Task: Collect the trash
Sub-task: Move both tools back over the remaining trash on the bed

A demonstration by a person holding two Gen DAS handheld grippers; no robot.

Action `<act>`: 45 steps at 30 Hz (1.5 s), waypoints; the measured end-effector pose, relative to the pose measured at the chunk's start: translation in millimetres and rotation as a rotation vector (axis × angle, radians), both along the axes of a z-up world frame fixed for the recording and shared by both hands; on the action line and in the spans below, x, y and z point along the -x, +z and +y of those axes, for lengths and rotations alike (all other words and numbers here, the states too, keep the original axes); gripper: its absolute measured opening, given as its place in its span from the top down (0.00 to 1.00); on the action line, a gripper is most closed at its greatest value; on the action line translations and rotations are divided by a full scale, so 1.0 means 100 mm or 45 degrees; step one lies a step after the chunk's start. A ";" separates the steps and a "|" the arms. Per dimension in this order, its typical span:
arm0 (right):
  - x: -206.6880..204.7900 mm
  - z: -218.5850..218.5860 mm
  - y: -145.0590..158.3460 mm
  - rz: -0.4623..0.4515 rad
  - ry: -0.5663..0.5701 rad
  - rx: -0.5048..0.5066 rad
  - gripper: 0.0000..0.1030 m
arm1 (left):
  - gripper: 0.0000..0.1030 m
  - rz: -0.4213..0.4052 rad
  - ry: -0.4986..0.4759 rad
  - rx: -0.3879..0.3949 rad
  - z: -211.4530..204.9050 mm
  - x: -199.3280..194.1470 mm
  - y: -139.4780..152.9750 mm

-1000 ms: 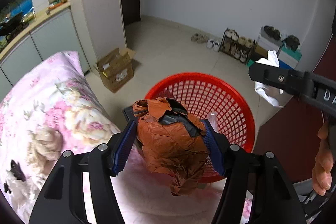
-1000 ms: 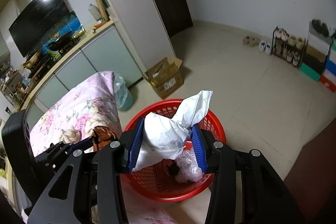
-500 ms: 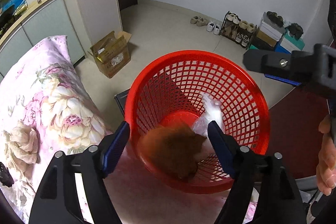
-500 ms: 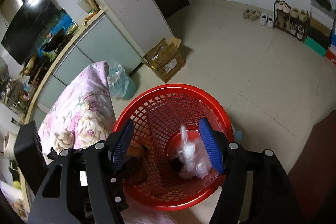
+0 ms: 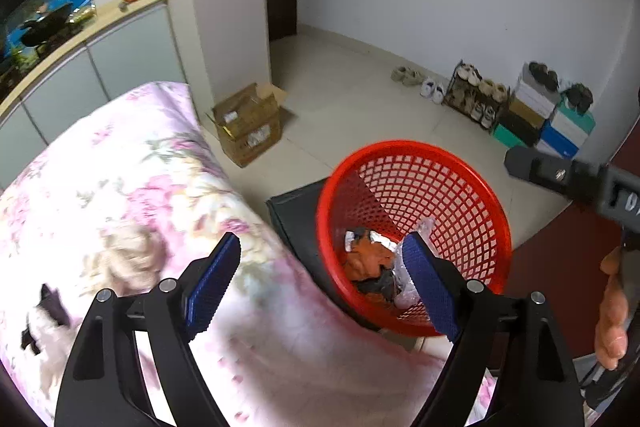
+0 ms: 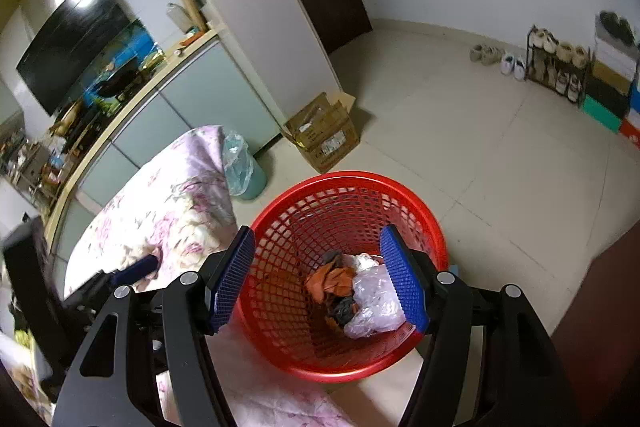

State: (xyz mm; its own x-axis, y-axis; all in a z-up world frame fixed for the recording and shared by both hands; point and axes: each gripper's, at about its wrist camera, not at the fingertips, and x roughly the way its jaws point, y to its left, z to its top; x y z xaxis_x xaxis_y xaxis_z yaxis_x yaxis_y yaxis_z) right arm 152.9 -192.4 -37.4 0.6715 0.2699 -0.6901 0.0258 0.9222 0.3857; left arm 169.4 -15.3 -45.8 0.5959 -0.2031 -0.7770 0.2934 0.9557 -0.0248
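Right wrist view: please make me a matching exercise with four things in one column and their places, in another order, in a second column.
Things:
1. orange crumpled wrapper
2. cardboard box
3. shoe rack
4. teal bin with a plastic liner

Places:
A. by the far wall, on the right
B. at the bottom of the red basket
C. on the floor beside the floral bedding
D. on the floor by the white pillar

Pairs: 1-B, 2-D, 3-A, 4-C
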 end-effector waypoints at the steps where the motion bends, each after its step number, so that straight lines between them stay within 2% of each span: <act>1: 0.04 0.06 0.02 -0.014 0.018 0.018 0.39 | 0.22 -0.011 0.004 -0.002 0.02 0.05 0.03; 10: 0.33 0.53 0.16 -0.129 0.152 0.135 0.39 | 0.21 -0.103 0.072 -0.046 0.36 0.58 0.24; 15: 0.49 0.84 0.21 -0.186 0.239 0.179 0.37 | 0.21 -0.111 0.143 -0.056 0.63 0.83 0.24; 20: 0.61 1.14 0.21 -0.190 0.330 0.183 0.37 | 0.21 -0.102 0.232 -0.042 0.98 1.09 0.22; 37: 0.83 1.91 0.10 -0.156 0.557 0.176 0.36 | 0.21 -0.055 0.675 -0.024 2.51 1.67 0.07; 40: 0.83 1.99 0.07 -0.144 0.579 0.177 0.36 | 0.20 -0.017 0.716 0.044 2.71 1.69 0.00; 45: 0.80 2.03 0.03 -0.126 0.588 0.170 0.36 | 0.19 0.059 0.703 0.162 2.84 1.61 -0.17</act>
State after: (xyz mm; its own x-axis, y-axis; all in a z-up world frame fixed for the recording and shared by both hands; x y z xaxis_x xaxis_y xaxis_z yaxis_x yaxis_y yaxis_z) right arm 73.1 10.8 -34.5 0.5666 0.4684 -0.6779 -0.4287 0.8702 0.2430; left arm 8.1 269.2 -62.4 0.6062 0.0351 -0.7946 -0.2528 0.9557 -0.1506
